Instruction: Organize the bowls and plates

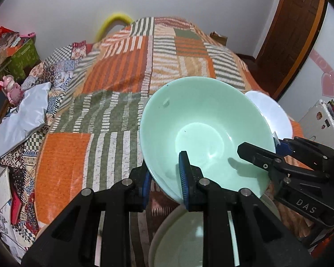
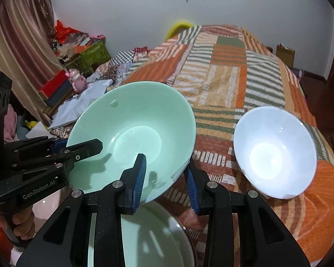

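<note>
Over the striped orange-green blanket (image 1: pixel 113 71) on a bed, both grippers clamp the tilted mint-green bowl (image 1: pixel 202 129) by its rim. Left gripper (image 1: pixel 164 180) has one blue pad inside the bowl and one outside under the rim, jaws narrow, gripping the near edge; in the right wrist view it comes in from the left side with "GenRobot.AI" printed on its body. Right gripper (image 2: pixel 165 178) also straddles the rim, left pad inside the bowl, right pad outside; the outer pad looks slightly off the wall, so contact on that side is hard to confirm. In the left wrist view the right gripper's body shows letters "DAS". Bowl is lifted off the blanket, opening tipped toward the cameras. Directly below it sits a second green dish (image 2: pixel 149 238), partly hidden by the gripper frames. White bowl (image 2: pixel 276 153) rests on the blanket to the right, apart from the green one. Green box (image 2: pixel 93 55) and pink toy (image 2: pixel 78 80) sit far left beside the bed. No other writing legible.
</note>
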Demonstrator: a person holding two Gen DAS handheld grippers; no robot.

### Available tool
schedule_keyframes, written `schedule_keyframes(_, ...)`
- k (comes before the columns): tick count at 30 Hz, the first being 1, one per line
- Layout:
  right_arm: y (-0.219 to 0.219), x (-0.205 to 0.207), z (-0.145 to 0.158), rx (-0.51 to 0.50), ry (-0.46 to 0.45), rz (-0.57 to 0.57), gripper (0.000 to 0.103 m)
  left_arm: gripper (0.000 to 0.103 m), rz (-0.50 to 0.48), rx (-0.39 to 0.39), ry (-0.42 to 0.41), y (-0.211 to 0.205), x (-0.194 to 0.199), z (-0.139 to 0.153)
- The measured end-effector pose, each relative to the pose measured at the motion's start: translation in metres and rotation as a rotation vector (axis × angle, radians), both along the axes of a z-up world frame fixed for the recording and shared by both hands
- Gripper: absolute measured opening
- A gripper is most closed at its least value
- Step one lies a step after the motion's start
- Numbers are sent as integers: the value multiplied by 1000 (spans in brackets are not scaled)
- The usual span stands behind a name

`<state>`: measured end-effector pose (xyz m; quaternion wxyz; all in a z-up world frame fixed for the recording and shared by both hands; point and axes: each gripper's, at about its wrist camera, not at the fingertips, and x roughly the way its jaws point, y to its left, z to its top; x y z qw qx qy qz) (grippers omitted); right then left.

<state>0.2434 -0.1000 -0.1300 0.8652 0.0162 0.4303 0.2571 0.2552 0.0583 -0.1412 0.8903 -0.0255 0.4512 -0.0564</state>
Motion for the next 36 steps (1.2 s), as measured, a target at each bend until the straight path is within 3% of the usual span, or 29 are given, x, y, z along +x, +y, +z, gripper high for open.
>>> schedule_keyframes(18, 16, -58, 37, 31, -82, 38, 31, 22, 42, -16, -94, 22, -84, 50)
schedule_keyframes(36, 59, -100, 34, 39, -89, 120, 32, 22, 134, -40, -124, 67, -155, 50)
